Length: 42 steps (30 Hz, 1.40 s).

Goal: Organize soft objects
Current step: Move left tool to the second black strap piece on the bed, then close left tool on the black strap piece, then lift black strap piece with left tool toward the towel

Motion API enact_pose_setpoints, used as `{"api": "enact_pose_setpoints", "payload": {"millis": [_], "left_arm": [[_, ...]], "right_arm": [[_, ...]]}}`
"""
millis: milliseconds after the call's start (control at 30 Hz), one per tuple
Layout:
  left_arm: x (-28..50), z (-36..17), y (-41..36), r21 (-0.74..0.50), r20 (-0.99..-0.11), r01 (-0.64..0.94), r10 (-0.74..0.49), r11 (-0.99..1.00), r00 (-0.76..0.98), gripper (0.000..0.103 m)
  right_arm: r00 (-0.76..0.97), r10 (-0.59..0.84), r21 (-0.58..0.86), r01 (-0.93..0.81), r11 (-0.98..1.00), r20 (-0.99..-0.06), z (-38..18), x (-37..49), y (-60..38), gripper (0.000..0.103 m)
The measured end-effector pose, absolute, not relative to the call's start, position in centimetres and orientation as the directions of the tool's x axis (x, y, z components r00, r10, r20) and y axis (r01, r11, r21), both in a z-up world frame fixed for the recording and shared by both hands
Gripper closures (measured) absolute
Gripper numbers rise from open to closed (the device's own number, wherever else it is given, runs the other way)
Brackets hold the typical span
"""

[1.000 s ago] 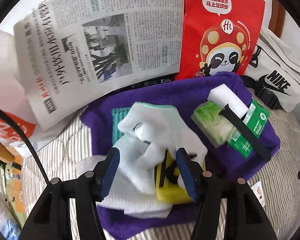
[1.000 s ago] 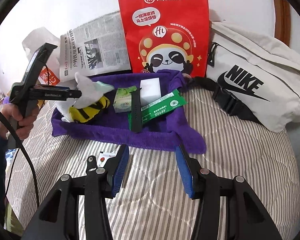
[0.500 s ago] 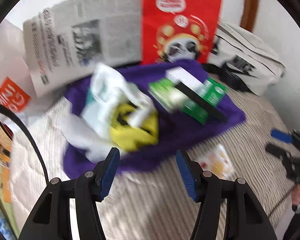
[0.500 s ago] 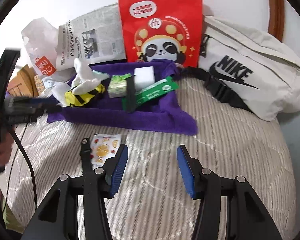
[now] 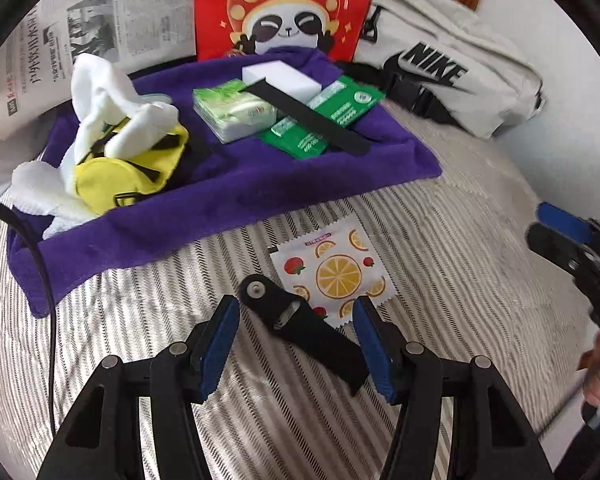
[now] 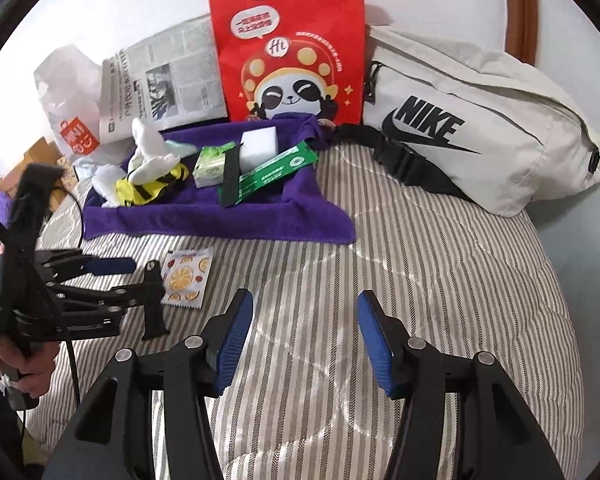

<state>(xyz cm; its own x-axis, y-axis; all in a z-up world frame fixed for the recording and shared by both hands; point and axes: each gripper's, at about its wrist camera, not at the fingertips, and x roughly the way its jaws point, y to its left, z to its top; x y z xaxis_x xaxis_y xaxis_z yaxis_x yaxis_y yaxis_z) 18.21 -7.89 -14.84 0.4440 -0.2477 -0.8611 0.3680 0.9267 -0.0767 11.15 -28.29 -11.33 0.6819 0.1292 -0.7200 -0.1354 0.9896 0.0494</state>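
Striped bed (image 6: 420, 280), NIKE bag (image 6: 460, 128), left gripper (image 5: 296, 344) and right gripper (image 6: 306, 340) both spread, empty.

Bedroom in a home: striped quilted bedspread (image 6: 420, 264) filling lower frame; white wall and wooden headboard edge (image 6: 522, 8) upper right; newspaper (image 6: 168, 84), red paper bag (image 6: 288, 52), canvas waist bag (image 6: 480, 128) propped behind.

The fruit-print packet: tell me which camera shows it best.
Left wrist view: the fruit-print packet lies close ahead of the left gripper, print clear. In the right wrist view it is small and off to the left.
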Motion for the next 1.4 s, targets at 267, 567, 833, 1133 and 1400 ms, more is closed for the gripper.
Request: {"api": "enact_pose_setpoints", "payload": {"millis": [267,567,833,1133,1400], "left_arm": [[16.6,-15.9,-8.5,0.05,-0.872,0.394,-0.152,0.918,0.465,0.038],[15.3,-15.9,-4.7,0.059,-0.871,0.357,-0.127,0.932,0.475,0.04],[14.8,-16.1,-6.2,0.035,-0.841,0.441,-0.212,0.897,0.498,0.083],[14.6,-16.2,-6.2,0.019,-0.826,0.45,-0.24,0.893,0.509,0.082],[15.3,-15.4,-3.5,-0.038,-0.829,0.415,-0.26,0.909,0.494,0.083]], "right_arm": [[0.682,0.123,0.041,-0.135,0.99,-0.721,-11.6,11.0,-28.3,0.049],[0.671,0.153,0.048,-0.172,0.984,-0.726,-12.1,11.3,-27.5,0.049],[0.659,0.148,0.038,-0.178,0.983,-0.738,-12.5,11.3,-27.2,0.049],[0.648,0.157,0.045,-0.186,0.981,-0.745,-12.6,11.5,-26.6,0.049],[0.634,0.196,0.024,-0.269,0.963,-0.748,-12.4,11.3,-22.9,0.049]]}}
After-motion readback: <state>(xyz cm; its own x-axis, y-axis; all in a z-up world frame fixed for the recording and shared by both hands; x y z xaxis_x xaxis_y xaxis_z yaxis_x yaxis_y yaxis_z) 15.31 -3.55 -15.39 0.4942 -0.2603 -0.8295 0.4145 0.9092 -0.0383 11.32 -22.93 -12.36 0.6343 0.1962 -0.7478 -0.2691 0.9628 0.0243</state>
